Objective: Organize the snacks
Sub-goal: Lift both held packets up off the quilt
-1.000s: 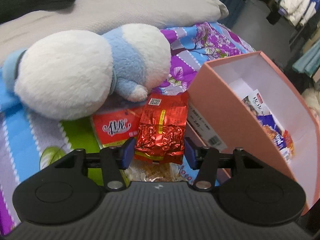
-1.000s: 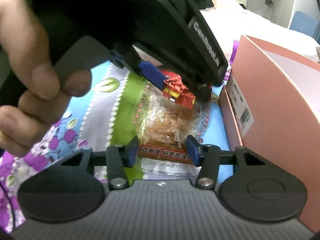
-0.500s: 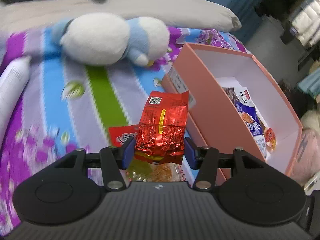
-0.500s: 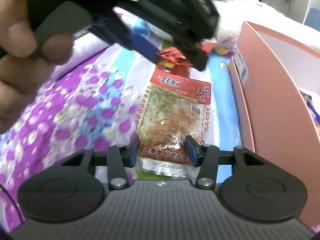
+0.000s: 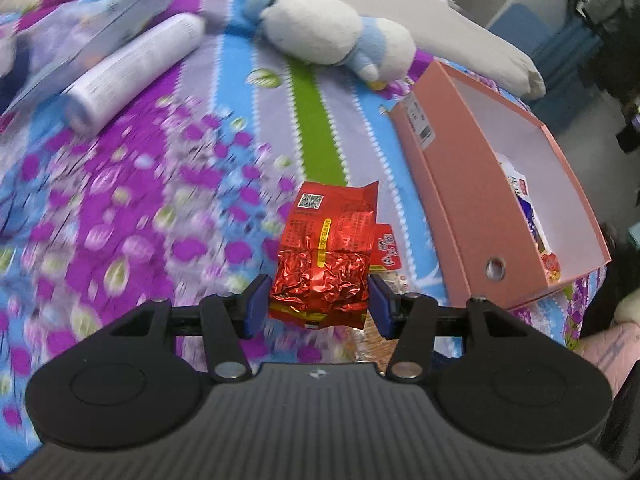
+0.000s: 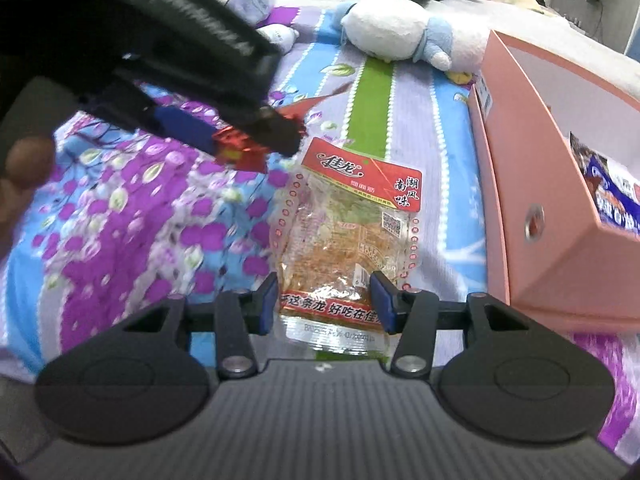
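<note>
Left gripper: clamped on the red foil packet, held in the air at lower centre of its view.
Right gripper: clamped on the clear snack bag with a red header, at lower centre.
Pink box: open, at the right of both views; snack packs lie inside at its near end.
In the way: the left gripper crosses the upper left of the right wrist view, the foil packet poking from its tip, just beside the clear bag's header.
Around: a white-and-blue plush toy at the top, a white tube at upper left, the flowered bedspread beneath.
Change: a second ago both packets lay low by the plush toy; now both are lifted and drawn back, and the plush toy looks far off.
Count: two grippers, two held packets, one box, one plush toy.
</note>
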A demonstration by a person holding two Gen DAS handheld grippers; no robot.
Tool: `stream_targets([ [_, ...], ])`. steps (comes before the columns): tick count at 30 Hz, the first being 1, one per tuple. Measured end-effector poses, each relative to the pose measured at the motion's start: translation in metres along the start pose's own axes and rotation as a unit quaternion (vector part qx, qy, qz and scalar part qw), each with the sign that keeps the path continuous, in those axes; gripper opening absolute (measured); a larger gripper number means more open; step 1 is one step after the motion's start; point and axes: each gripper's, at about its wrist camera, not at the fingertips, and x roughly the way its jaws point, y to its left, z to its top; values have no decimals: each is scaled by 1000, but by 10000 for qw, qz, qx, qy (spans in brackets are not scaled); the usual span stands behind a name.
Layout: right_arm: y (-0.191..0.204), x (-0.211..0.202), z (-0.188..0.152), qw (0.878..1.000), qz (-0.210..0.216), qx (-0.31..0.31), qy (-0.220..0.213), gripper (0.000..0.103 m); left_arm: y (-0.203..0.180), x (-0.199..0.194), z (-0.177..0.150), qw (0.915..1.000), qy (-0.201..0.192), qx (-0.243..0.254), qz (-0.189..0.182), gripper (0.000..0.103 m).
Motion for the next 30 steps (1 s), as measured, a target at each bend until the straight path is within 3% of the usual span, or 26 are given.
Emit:
stream_targets([
  [11, 0, -26, -35, 9992, 355, 17, 185, 54, 14, -8, -69, 9968, -26, -724, 351, 58],
  [14, -4, -26, -38, 9971, 678, 94, 329, 60, 21, -3, -82, 9950, 13, -897, 431, 58],
  [18, -9, -32, -39, 9967, 720, 289, 256, 88, 27, -3, -95, 9940, 15, -1007, 420, 59],
  [20, -12, -35, -38, 9960, 797, 361, 178, 88, 30, -4, -99, 9933, 21, -1080, 404, 60],
  [22, -18, -38, -37, 9958, 744, 532, 24, 88, 33, -6, -101, 9927, 1, -1153, 365, 70],
  [25, -25, -38, -35, 9962, 522, 673, -159, 88, 35, -14, -104, 9921, -163, -1169, 414, 77],
  [30, -28, -19, -33, 9974, 369, 615, -70, 88, 37, -20, -109, 9915, -273, -1179, 471, 77],
])
